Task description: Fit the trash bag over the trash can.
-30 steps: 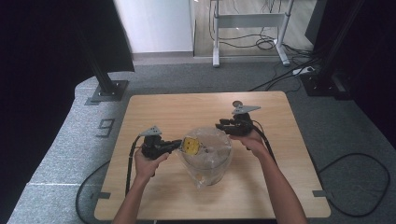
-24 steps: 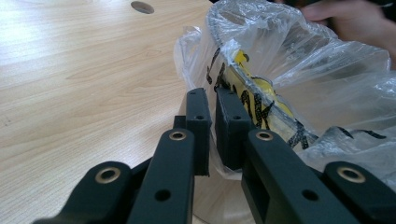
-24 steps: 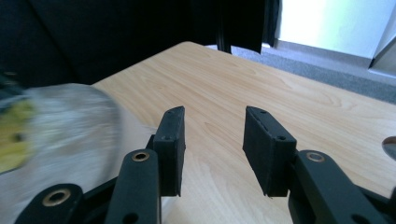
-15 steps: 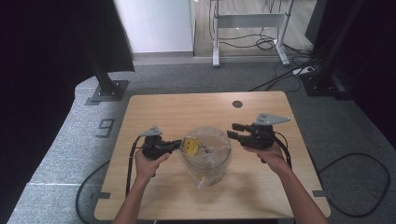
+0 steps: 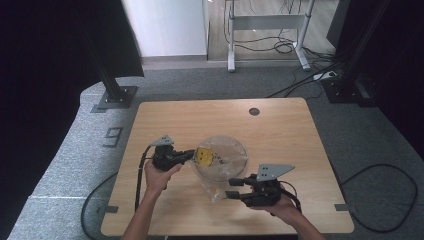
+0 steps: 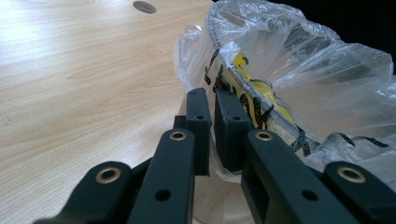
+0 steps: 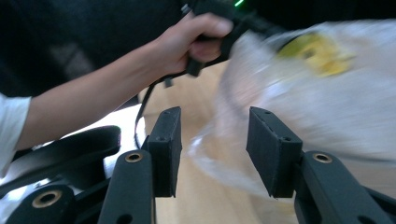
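- The clear plastic bag sits mid-tabletop; the left gripper pinches its left edge.
- The right gripper, jaws spread and just opening, hangs empty near the bag's near-right side.
- The bag's black print on yellow is unreadable.

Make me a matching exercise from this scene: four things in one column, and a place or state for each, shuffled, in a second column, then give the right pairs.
Things:
1. left gripper
2. right gripper
3. clear plastic bag
4. round hole

Places or states:
A. in the tabletop at the far edge
B. jaws apart, nothing pressed between them, at the near side of the bag
C. stretched over a round rim, mid-table
D. jaws shut on the bag's edge by the yellow print

Pairs: 1-D, 2-B, 3-C, 4-A
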Action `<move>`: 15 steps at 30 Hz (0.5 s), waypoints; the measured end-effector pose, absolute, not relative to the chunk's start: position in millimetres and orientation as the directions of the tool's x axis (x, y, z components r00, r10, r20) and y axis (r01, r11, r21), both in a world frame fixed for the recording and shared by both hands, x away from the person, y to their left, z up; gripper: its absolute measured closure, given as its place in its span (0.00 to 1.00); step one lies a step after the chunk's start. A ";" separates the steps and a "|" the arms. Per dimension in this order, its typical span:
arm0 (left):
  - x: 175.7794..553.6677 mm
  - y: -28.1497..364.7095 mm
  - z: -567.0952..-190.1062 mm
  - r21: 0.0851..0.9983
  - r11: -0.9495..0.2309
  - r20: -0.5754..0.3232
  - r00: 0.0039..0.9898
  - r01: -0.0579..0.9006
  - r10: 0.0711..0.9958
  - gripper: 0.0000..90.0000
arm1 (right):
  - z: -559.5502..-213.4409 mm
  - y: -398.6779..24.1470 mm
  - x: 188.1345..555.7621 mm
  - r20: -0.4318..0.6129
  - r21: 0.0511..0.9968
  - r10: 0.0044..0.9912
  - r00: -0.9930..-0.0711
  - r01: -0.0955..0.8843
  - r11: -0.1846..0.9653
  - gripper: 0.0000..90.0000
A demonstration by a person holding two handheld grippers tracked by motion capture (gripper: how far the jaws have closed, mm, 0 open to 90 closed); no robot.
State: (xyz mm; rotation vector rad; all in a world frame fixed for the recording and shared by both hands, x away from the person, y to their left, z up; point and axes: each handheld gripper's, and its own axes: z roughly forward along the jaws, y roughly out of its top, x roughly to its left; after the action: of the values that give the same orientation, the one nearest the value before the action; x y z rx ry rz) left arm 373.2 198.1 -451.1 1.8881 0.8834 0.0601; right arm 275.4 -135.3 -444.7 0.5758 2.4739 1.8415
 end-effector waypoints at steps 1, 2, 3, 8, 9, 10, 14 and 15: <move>373.2 198.1 -451.1 0.806 -0.225 -0.329 0.731 0.547 0.598 0.94 | -448.5 -131.4 273.7 0.212 0.925 0.286 -0.934 0.287 0.250 0.60; 373.2 198.1 -451.2 0.806 -0.225 -0.329 0.731 0.547 0.598 0.94 | -451.9 -127.7 272.6 0.211 0.924 0.281 -0.936 0.285 0.256 0.60; 373.2 198.1 -451.1 0.806 -0.225 -0.329 0.731 0.547 0.598 0.94 | -455.0 -124.3 271.9 0.211 0.923 0.275 -0.938 0.284 0.261 0.60; 373.0 198.2 -451.1 0.806 -0.225 -0.330 0.732 0.547 0.597 0.94 | -464.2 -108.3 270.1 0.179 0.920 0.256 -0.950 0.254 0.299 0.60; 373.0 198.2 -451.2 0.806 -0.224 -0.330 0.731 0.547 0.597 0.94 | -465.5 -105.4 270.4 0.175 0.918 0.254 -0.951 0.251 0.308 0.60; 373.0 198.2 -451.2 0.806 -0.224 -0.330 0.731 0.547 0.597 0.94 | -466.9 -102.6 270.9 0.172 0.916 0.251 -0.952 0.249 0.315 0.60; 372.8 198.1 -451.4 0.807 -0.223 -0.331 0.731 0.547 0.597 0.94 | -474.6 -91.9 273.5 0.148 0.904 0.273 -0.951 0.241 0.352 0.65; 372.8 198.1 -451.4 0.807 -0.223 -0.331 0.731 0.548 0.597 0.94 | -477.2 -89.2 273.9 0.138 0.900 0.279 -0.950 0.238 0.366 0.69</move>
State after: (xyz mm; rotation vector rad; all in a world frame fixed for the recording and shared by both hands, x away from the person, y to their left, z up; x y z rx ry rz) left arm 372.8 198.1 -451.4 1.8867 0.8834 0.0590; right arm 273.9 -89.2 -477.2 0.4854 2.5650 1.6796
